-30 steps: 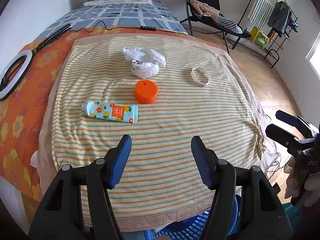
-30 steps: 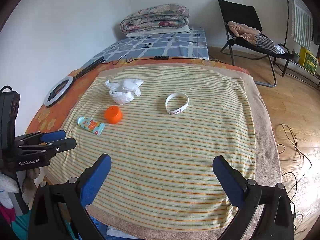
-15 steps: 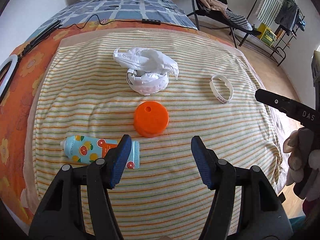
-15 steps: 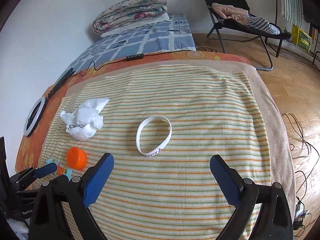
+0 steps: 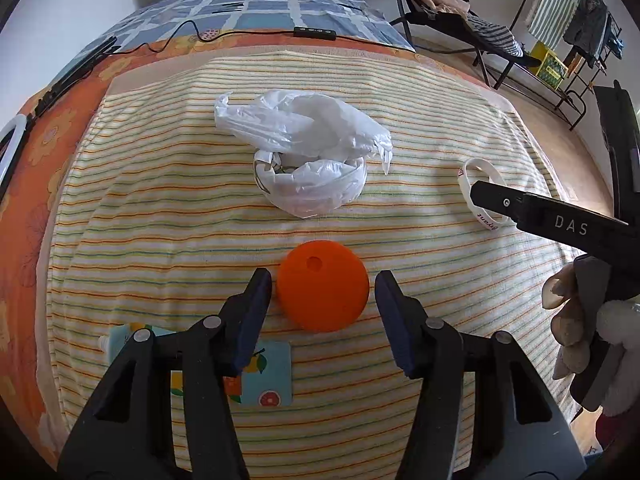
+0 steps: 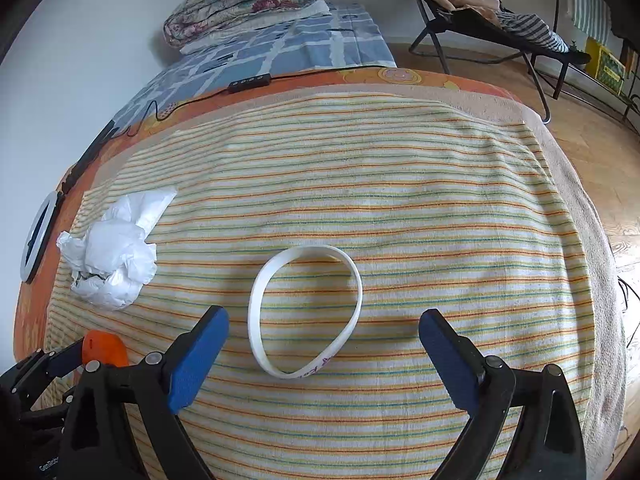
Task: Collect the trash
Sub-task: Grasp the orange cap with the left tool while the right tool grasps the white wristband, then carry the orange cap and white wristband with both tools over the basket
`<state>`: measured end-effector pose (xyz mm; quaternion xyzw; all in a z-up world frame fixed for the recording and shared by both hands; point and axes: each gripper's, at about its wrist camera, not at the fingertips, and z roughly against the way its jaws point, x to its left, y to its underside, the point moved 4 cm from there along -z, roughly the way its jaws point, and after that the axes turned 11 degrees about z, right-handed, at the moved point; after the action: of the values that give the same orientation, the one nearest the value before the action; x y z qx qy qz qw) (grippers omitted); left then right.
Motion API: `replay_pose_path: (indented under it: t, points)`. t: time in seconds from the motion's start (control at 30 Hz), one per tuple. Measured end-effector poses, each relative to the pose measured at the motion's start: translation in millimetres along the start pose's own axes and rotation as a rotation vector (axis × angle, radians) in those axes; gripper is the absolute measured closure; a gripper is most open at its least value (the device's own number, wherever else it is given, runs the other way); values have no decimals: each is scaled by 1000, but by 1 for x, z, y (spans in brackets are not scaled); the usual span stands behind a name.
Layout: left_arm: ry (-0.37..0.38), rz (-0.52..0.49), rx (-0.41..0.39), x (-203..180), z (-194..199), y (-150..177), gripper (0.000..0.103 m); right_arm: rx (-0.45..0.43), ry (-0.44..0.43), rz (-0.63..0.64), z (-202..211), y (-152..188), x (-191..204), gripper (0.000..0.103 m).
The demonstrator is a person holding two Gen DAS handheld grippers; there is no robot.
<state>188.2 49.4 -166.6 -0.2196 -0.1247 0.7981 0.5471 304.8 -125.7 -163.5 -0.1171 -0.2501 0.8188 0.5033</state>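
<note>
The left gripper (image 5: pixel 323 294) is open, its two fingers (image 5: pixel 251 312) set either side of an orange cap (image 5: pixel 322 286). The left finger stands just beside the cap's edge; whether it touches cannot be told. The right finger stands apart from the cap. The fingers hold nothing.

The right gripper (image 6: pixel 320 354) is wide open and holds nothing. Its fingers (image 6: pixel 198 356) stand to the left and right of the near half of a white wristband (image 6: pixel 305 311), well clear of it. The wristband lies flat on the striped towel (image 6: pixel 440 208).

The cap lies flat on the same towel, near its front edge, with a small hole in its top face. Near and left of the cap, partly hidden under the left finger, lies a tube (image 5: pixel 264 376) printed with citrus fruit. Beyond the cap rests a crumpled white plastic bag (image 5: pixel 308 156). The wristband lies to the right of the bag.

The towel covers a bed (image 6: pixel 400 78) spread with an orange flowered sheet. A ring light (image 6: pixel 38 236) lies at the bed's left edge. A folded quilt (image 6: pixel 244 0) is stacked at the far end. A black folding chair (image 6: pixel 480 12) with clothes on it stands on the wooden floor at far right.
</note>
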Motion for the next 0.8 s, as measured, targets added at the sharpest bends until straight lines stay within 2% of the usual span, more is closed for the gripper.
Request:
replay_pose_path:
  t: [0.13, 0.3, 0.4, 0.47, 0.57, 0.67, 0.8]
  points:
    - [1, 3, -4, 1, -3, -1, 54, -3, 28, 24, -5, -2, 5, 9]
    - [1, -5, -14, 1, -3, 0, 54, 5, 85, 62, -6, -2, 8, 22]
    - [-1, -12, -18, 0, -2, -1, 54, -13, 94, 65, 0, 1, 3, 39]
    - [-2, -14, -22, 0, -1, -1, 54, -20, 88, 75, 3, 3, 1, 59]
    - [-2, -18, -26, 0, 2, 0, 54, -23, 66, 80, 7, 3, -1, 77]
    - [5, -16, -30, -2, 7, 2, 54, -24, 38, 62, 11, 5, -3, 88]
    - [8, -24, -39, -5, 16, 5, 54, -31, 28, 67, 19, 9, -2, 90]
